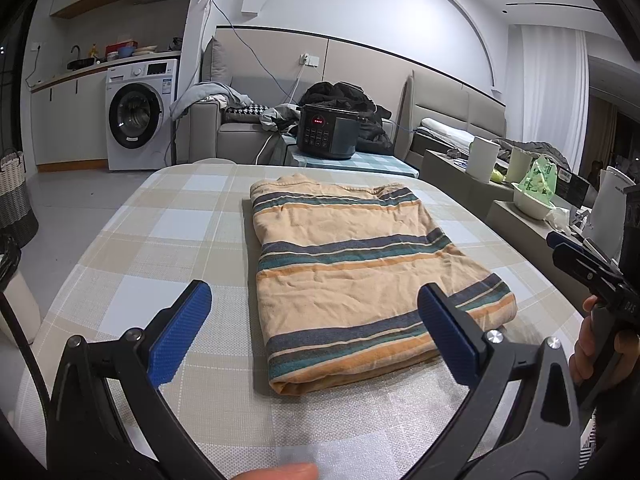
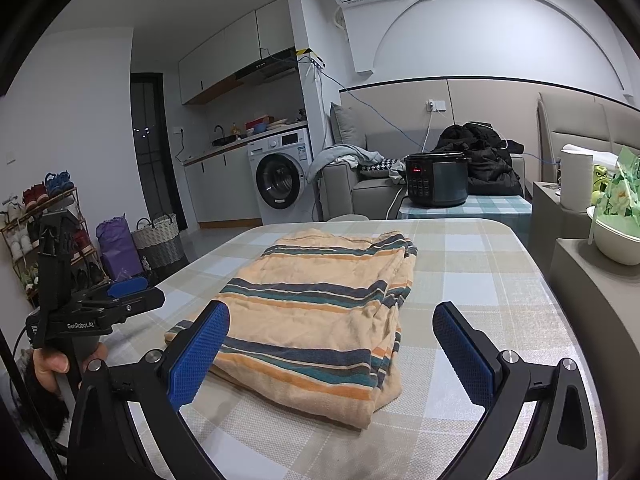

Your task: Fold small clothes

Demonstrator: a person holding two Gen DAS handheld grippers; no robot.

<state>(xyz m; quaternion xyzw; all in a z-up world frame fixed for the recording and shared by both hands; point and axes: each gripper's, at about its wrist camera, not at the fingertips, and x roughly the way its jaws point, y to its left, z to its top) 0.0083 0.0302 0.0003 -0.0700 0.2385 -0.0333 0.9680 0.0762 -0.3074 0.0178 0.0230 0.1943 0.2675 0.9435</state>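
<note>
Our striped shirt (image 1: 352, 276) lies folded into a long rectangle in the middle of the checked tabletop (image 1: 168, 240), nearer us than the rice cooker (image 1: 326, 132). Both the left gripper (image 1: 316, 320) and the right gripper (image 2: 332, 344) hover short of its near edge, jaws spread wide, holding nothing. We judge one more fold remains: we should pinch all layers at both near corners, lift evenly, and lay them toward the cooker-side edge.
</note>
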